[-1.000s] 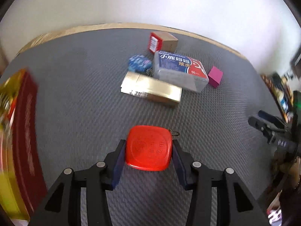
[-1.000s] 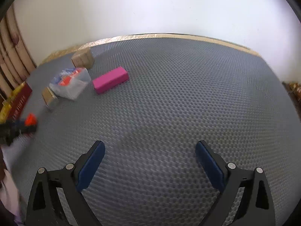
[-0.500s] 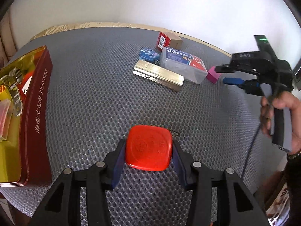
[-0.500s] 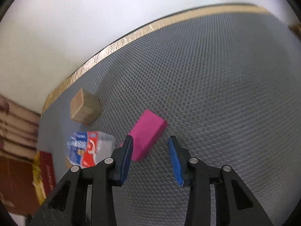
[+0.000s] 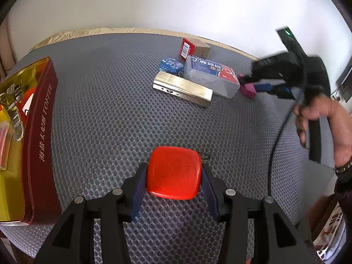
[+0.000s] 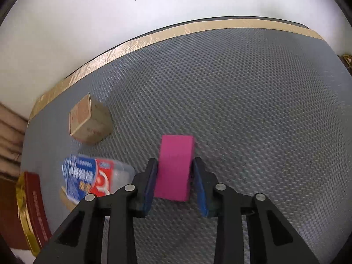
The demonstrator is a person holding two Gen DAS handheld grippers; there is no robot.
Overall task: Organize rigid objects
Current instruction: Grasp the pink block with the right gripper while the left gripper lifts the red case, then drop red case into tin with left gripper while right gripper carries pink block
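The left gripper (image 5: 173,183) has its jaws clamped on a rounded red plastic square lid (image 5: 174,174), held above the grey textured tabletop (image 5: 110,110). The right gripper (image 6: 173,181) has just been closing its jaws around a magenta rectangular block (image 6: 175,167) lying between them; whether the pads yet press it, I cannot tell.
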